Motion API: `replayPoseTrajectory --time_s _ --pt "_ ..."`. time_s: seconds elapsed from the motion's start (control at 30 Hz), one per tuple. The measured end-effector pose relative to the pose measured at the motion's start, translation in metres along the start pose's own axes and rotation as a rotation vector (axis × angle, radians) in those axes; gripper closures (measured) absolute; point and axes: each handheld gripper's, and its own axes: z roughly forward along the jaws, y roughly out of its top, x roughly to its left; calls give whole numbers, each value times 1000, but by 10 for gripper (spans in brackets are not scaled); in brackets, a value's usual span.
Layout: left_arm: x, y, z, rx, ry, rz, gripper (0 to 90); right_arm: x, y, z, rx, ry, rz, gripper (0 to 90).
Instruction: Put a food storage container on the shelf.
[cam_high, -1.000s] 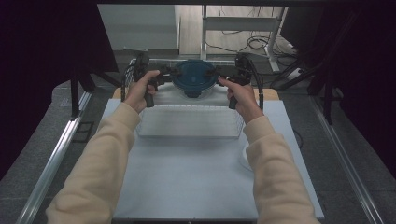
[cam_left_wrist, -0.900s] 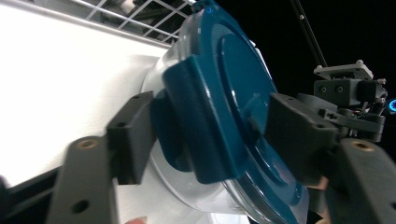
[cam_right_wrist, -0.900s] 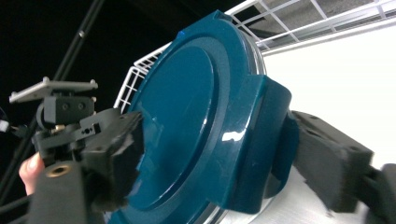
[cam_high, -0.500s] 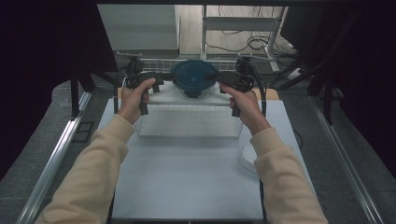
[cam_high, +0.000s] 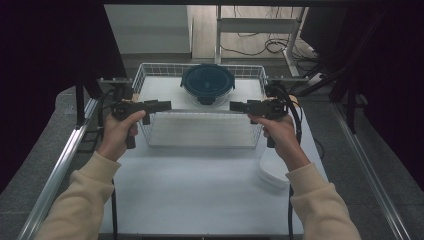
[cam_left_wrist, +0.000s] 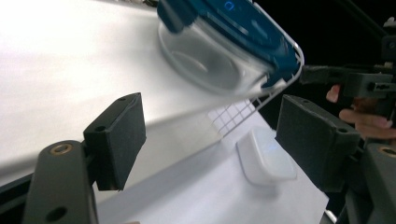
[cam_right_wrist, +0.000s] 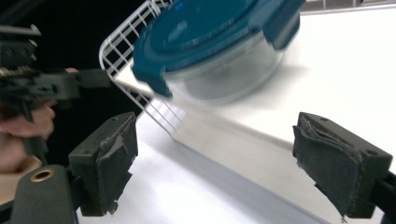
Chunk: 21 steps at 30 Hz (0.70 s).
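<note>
A round glass container with a blue clip lid (cam_high: 207, 84) stands at the back of a white wire basket (cam_high: 200, 130). My left gripper (cam_high: 162, 106) hovers by the basket's front left corner and points right. Facing it, my right gripper (cam_high: 239, 106) hovers by the front right corner. Both have just been opening and now stand open with nothing between their pads. The left gripper view looks between its own open jaws (cam_left_wrist: 210, 140) at the container (cam_left_wrist: 224, 51), which stays out of their reach. The right gripper (cam_right_wrist: 215, 163) likewise faces the container (cam_right_wrist: 215, 46).
A white rounded lid-like piece (cam_high: 275, 170) lies on the white mat (cam_high: 200, 200) in front of the basket's right corner, under my right forearm. Metal rails run along both table sides. Dark curtains and a stand with cables rise behind the basket.
Both hands have drawn back toward the person from the container's sides to the basket's front corners. The container has stayed in the basket.
</note>
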Motion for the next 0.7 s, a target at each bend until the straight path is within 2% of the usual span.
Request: replayPoseTrajectory --time_s 0.1,0.27,0.43,0.57,0.7 --pt "-1 -15 -8 11 10 28 237 1 -12 -8 10 -15 -53 153" --pt "-2 -44 -22 33 62 73 243 2 -43 -17 39 -36 -127 155" --pt "-6 -80 -28 61 114 123 243 2 -78 -25 55 -27 -163 179" --pt "-8 -107 -22 102 117 149 243 1 -104 -28 82 -27 -180 196" --pt "-7 -131 -20 120 118 151 247 -3 -127 -29 100 -34 -185 205"
